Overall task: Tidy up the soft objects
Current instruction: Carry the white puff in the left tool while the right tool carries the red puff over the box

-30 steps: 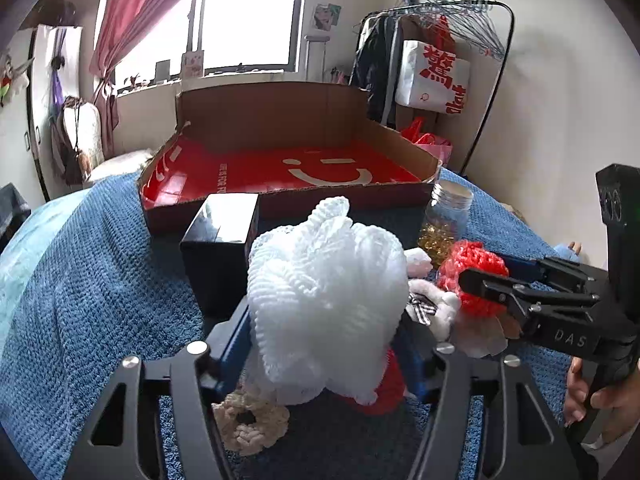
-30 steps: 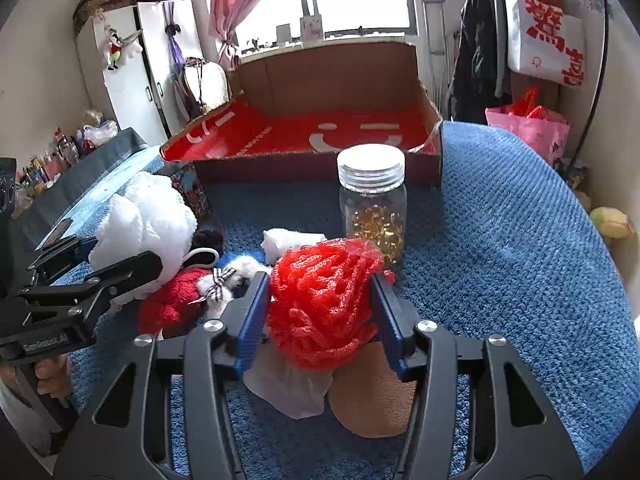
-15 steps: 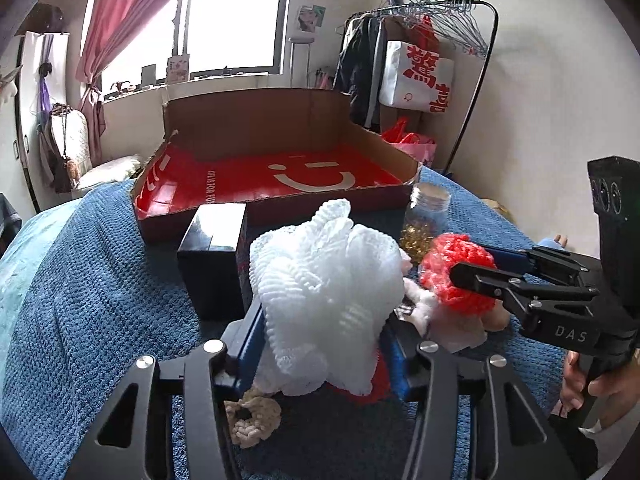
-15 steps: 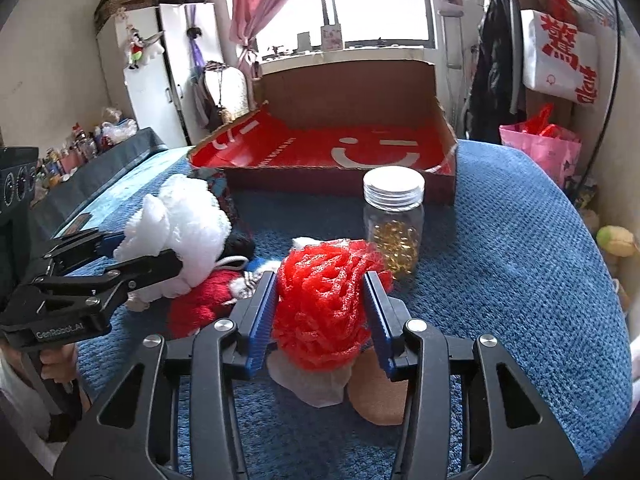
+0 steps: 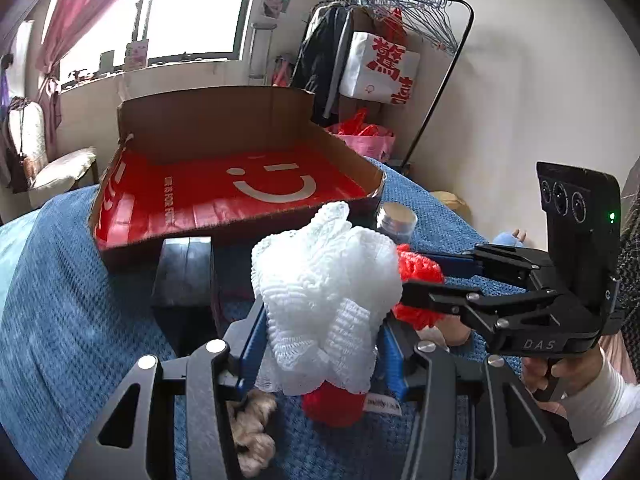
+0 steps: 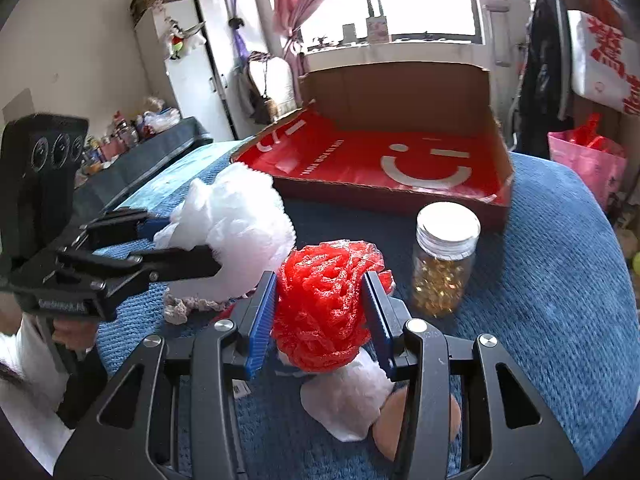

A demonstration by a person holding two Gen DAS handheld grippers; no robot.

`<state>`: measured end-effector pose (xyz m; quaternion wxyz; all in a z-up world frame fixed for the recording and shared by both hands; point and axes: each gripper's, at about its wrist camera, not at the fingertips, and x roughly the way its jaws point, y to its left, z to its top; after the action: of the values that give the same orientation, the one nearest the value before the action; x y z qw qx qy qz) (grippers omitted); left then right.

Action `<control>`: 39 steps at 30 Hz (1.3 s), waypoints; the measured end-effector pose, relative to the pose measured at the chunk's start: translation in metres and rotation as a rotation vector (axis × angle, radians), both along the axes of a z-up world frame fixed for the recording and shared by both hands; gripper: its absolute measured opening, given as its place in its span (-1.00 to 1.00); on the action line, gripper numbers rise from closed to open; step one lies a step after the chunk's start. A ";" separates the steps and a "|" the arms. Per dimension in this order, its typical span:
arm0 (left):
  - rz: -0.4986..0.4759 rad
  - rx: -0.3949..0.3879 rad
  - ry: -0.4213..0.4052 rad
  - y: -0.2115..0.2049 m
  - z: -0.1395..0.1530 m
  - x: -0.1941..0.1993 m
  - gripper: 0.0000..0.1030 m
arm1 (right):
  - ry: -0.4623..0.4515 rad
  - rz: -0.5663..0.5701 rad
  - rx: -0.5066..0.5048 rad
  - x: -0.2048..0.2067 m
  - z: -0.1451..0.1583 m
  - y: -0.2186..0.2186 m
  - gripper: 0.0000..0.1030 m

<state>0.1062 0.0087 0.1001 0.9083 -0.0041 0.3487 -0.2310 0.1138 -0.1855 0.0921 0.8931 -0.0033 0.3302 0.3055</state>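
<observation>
Blue blanket (image 6: 560, 280) is spread under everything; red-lined cardboard box (image 5: 224, 196) sits at its far edge; white mesh puff (image 5: 324, 284) is clamped in left gripper (image 5: 320, 344), lifted; red mesh puff (image 6: 320, 300) is clamped in right gripper (image 6: 320, 320); jaws just closed further; jar (image 6: 444, 256) stands beside

Left gripper (image 5: 320, 344) clamps white mesh pouf (image 5: 324, 280).

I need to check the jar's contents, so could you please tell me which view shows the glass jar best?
The right wrist view: the glass jar stands fully visible on the blue blanket, white lid and golden contents clear. In the left wrist view only its lid peeks out behind the white mesh puff.
</observation>
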 end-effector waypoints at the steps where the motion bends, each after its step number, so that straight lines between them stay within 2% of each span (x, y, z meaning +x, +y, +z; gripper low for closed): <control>1: -0.008 0.005 0.001 0.000 0.003 0.004 0.01 | 0.005 0.012 0.000 0.003 0.000 0.001 -0.20; 10: -0.068 0.024 0.066 0.003 0.017 0.050 0.01 | 0.014 0.085 -0.056 0.026 0.007 0.018 -0.20; 20: -0.058 0.041 0.123 0.009 0.021 0.103 0.01 | 0.037 0.122 -0.111 0.061 0.010 0.030 -0.20; 33: 0.006 0.022 0.168 0.032 0.016 0.146 0.01 | 0.081 0.080 -0.096 0.121 0.019 0.024 -0.20; 39: 0.038 0.025 0.175 0.045 0.017 0.160 0.01 | 0.116 0.083 -0.045 0.140 0.025 0.015 -0.20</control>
<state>0.2657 0.0541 0.1170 0.8786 -0.0196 0.4295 -0.2080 0.2537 -0.1704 0.1169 0.8587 -0.0191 0.3877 0.3344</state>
